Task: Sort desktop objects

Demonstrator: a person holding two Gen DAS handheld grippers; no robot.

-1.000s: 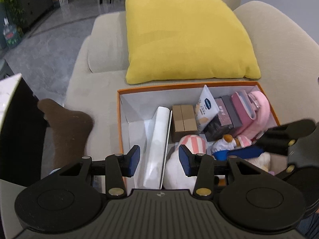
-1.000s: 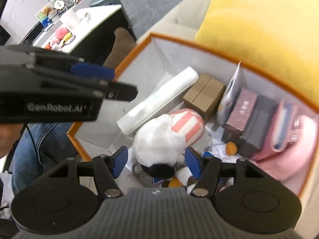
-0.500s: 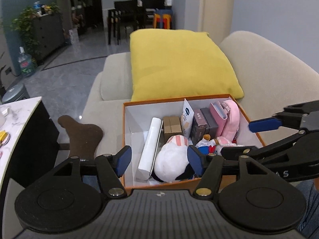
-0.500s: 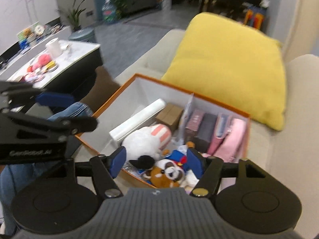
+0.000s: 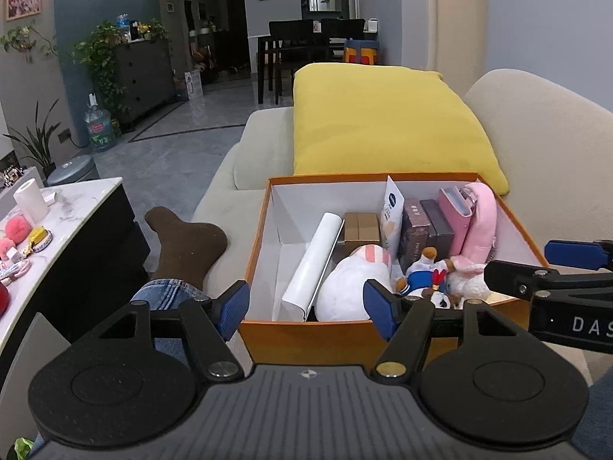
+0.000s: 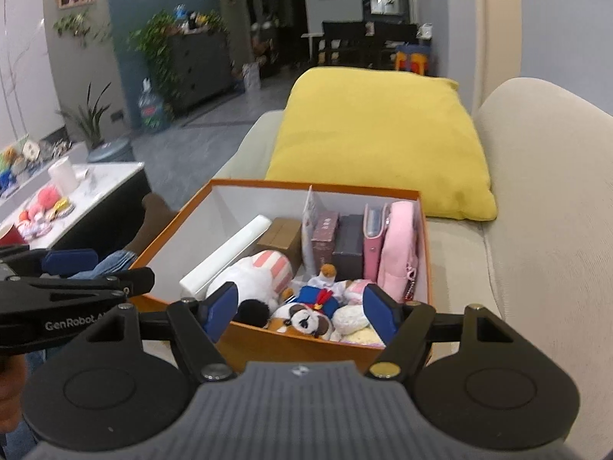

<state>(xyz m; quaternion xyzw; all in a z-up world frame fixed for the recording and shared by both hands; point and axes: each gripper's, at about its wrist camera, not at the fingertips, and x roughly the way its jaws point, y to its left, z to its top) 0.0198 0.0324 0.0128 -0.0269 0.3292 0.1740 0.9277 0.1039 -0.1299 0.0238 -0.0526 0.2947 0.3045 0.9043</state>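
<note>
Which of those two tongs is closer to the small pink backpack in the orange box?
Right. The right tongs hover at the orange cardboard box's near edge below the small pink backpack; the left tongs sit further left, facing the white roll.

Dim indoor light, ceiling glare top left; fisheye bending at edges; right view slightly blurred.

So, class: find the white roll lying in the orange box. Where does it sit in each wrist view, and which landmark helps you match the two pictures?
Left wrist view: the white roll lies just left of centre, slanting along the left side of the orange box.
Right wrist view: the white roll sits left of centre, slanting toward the lower left.
Shared landmark: the yellow cushion behind the box.
</note>
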